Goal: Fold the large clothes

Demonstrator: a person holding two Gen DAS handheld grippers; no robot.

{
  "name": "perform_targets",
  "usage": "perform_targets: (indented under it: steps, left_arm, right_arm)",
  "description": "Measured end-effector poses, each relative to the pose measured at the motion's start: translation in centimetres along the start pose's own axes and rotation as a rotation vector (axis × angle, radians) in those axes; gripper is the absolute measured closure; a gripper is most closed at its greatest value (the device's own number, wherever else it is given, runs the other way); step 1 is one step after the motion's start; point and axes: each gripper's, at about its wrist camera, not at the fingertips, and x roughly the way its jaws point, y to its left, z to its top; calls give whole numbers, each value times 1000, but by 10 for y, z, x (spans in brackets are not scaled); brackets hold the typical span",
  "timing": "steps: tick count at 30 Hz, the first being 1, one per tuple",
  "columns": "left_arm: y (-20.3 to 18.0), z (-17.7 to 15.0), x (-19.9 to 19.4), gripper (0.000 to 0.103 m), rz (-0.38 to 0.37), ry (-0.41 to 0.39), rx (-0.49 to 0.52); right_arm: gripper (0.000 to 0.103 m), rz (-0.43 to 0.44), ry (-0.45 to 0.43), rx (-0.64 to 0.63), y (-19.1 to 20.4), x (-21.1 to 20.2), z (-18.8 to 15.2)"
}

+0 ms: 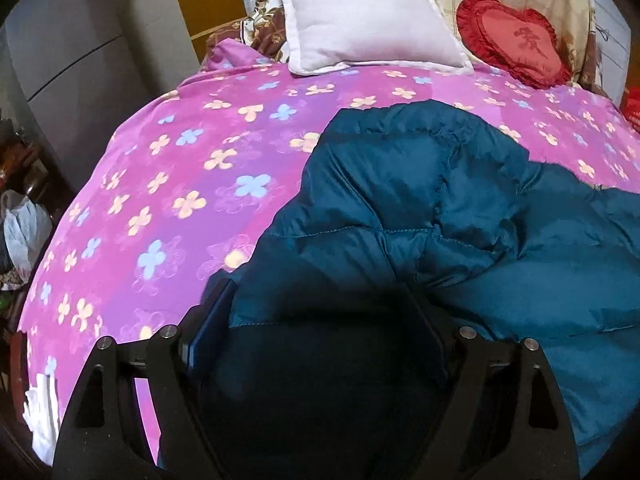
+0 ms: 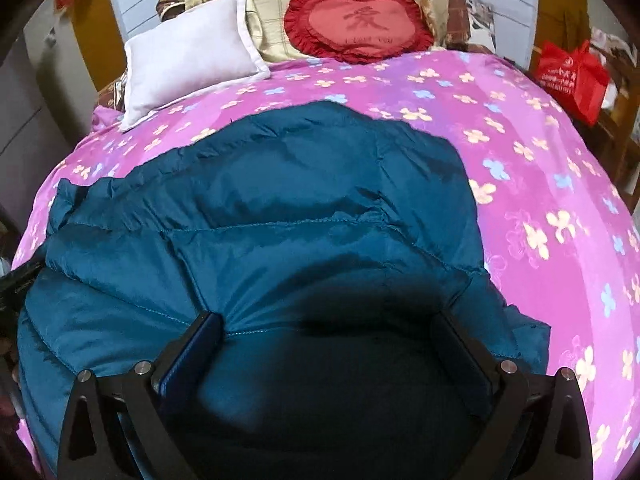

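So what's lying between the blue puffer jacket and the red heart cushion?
Only a bare stretch of the pink flowered bedcover separates the jacket from the cushion, clearest in the right wrist view.

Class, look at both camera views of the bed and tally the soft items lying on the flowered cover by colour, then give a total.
White: 1, the white square pillow
Red: 1, the red heart-shaped frilled cushion
Teal: 1, the teal quilted padded jacket
Total: 3

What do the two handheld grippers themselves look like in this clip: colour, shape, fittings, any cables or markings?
Both the left gripper and right gripper look alike: matte black angular linkage arms with triangular cut-outs, round silver pivot pins at the joints, and jaws lined with flat dark blue pads. No cables, markings or sleeves show in either wrist view.
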Motion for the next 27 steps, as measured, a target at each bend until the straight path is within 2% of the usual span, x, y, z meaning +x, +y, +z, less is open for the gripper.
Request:
perform_targets:
  steps: [4,6,9,11,13,15,16,17,19,22,24,27]
  left_arm:
    - [12,3,3,18,-65,26,-49]
    - [24,3,-3,18,-75,37,-72]
    - [41,-1,-32,18,-101,-2,-123]
    - [56,-11,-58,18,-144,-41,-152]
    - [64,-22,-68,18,-149,-58,-150]
    - [68,-36,-66,18,-88,-36,-130]
    - [70,-44,-62,18,-74,-17,-128]
    - [73,-52,-55,18,-75,9,-139]
    - [81,-60,-50,18,-113,40,-191]
    - [100,-57,-64,18,-147,-9,-288]
    - [111,-49,-73,18,-151,-43,-340]
    - [108,-41,-71,18,-187,1,-345]
  right_arm:
    - [0,-5,-3,-16,3,0,-2]
    - [0,-17,7,-25,4,-6,-1]
    - [0,-56,-71,-23,9,-37,-5]
    - [0,-28,-122,-55,17,-63,-14]
    - [0,13,-139,-81,26,-78,-26]
    - [0,68,-117,-112,34,-81,-46]
    - [0,69,-102,-116,36,-77,-51]
    - [0,60,-71,-116,37,-71,-59]
    - [0,55,-64,-87,33,-70,-71]
    - [0,74,-123,-46,26,-93,-88]
    - [0,95,-201,-17,21,-109,-93]
    - [0,132,-210,-9,22,-103,-91]
